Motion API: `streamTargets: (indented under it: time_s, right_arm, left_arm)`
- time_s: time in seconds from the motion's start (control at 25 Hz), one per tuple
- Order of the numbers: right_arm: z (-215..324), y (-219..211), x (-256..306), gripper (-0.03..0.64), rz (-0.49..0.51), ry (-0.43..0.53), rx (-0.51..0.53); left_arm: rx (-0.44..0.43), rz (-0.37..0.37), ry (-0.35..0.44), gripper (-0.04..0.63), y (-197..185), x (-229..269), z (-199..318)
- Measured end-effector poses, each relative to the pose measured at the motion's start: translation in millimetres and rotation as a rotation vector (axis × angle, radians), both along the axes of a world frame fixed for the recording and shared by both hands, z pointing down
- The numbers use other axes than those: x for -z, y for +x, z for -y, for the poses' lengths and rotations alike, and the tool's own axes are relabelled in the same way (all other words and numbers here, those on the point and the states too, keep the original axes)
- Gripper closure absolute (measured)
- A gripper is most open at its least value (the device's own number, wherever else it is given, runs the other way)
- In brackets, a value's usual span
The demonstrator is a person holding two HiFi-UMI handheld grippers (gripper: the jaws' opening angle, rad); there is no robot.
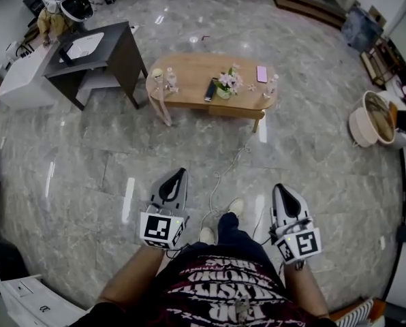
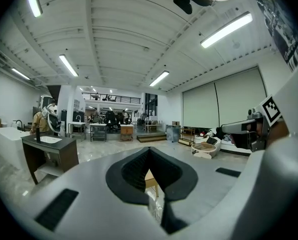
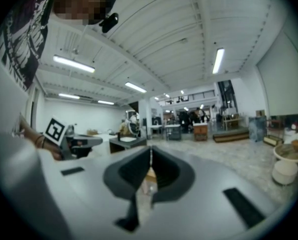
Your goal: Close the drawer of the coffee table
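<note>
The wooden oval coffee table (image 1: pixel 196 70) stands several steps ahead on the marble floor. On its top are a vase of flowers (image 1: pixel 226 84), a dark remote (image 1: pixel 210 88), a pink phone (image 1: pixel 261 73) and small bottles. Its front side (image 1: pixel 220 108) faces me, but I cannot make out the drawer from here. My left gripper (image 1: pixel 180 172) and right gripper (image 1: pixel 278 188) are held low in front of my body, both pointing at the table and far short of it. Both are shut and empty. A sliver of the table (image 2: pixel 150 177) shows below the left gripper's (image 2: pixel 149 151) closed tips, and likewise in the right gripper view (image 3: pixel 150 151).
A dark desk (image 1: pixel 125 46) with a white top panel stands left of the table, a white counter (image 1: pixel 16 80) beyond it, with a person bent over it. A white round basket (image 1: pixel 368 121) sits at the right. A cable (image 1: pixel 220 176) trails across the floor between me and the table.
</note>
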State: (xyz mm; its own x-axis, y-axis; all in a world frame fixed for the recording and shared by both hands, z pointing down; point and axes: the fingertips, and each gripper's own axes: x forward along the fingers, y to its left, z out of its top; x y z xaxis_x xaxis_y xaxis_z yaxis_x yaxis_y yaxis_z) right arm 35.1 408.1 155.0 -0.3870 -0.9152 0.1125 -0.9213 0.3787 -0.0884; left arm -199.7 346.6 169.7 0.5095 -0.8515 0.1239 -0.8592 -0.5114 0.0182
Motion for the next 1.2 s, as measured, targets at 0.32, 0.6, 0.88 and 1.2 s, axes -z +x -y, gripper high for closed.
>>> streamTargets:
  time_s: [0.32, 0.6, 0.88, 1.2]
  right_arm:
    - [45.7, 20.7, -3.2, 0.581, 0.012, -0.014, 0.019]
    - [95.5, 54.8, -6.8, 0.581, 0.028, -0.017, 0.015]
    - [147.0, 88.7, -2.1, 0.581, 0.06, 0.007, 0.03]
    - [187.4, 123.1, 3.0, 0.581, 0.073, 0.032, 0.064]
  left_arm:
    - [0.008, 0.007, -0.024, 0.572, 22.6, -4.4, 42.4]
    - [0.015, 0.02, -0.027, 0.572, 50.4, -5.9, 92.1]
    - [0.033, 0.049, -0.025, 0.572, 76.7, 1.8, 140.2]
    - [0.115, 0.043, 0.017, 0.572, 92.0, 18.8, 172.4]
